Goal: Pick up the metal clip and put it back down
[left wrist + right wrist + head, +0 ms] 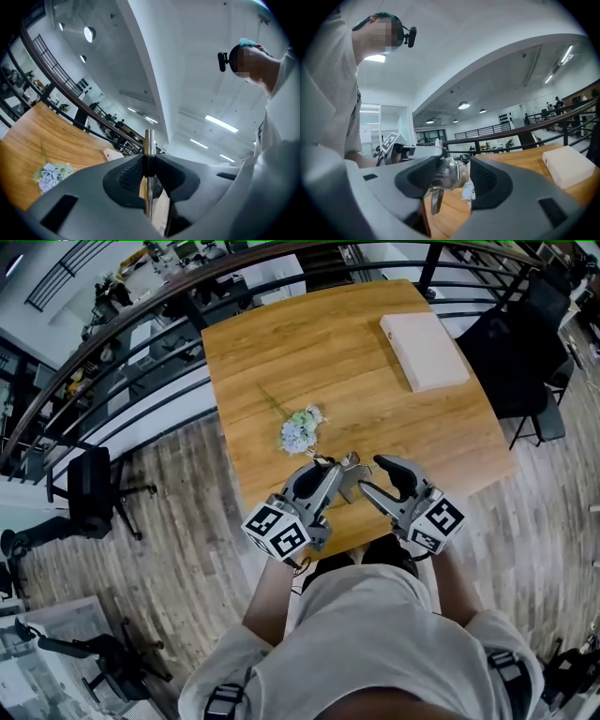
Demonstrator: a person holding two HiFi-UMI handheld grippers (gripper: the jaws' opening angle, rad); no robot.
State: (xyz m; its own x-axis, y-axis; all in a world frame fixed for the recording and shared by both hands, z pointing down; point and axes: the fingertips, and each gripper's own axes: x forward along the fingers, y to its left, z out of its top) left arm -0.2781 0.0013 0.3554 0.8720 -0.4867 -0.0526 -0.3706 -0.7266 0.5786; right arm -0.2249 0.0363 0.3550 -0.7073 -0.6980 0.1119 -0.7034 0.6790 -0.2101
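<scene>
The metal clip (349, 469) is held up above the wooden table's (281, 352) near edge, between the two grippers. My left gripper (341, 480) is shut on it. In the left gripper view its thin steel handle (149, 140) stands upright, pinched between the ribbed pads (131, 174). My right gripper (373, 475) faces it from the right and is open. In the right gripper view the clip's shiny head (449, 171) sits between those jaws, close to the left one, with a gap to the right pad (486, 180).
A small bunch of pale blue artificial flowers (301, 428) lies on the table just beyond the grippers. A white box (424, 350) sits at the far right corner. A dark railing (141, 352) runs behind the table, and a black chair (89, 488) stands to the left.
</scene>
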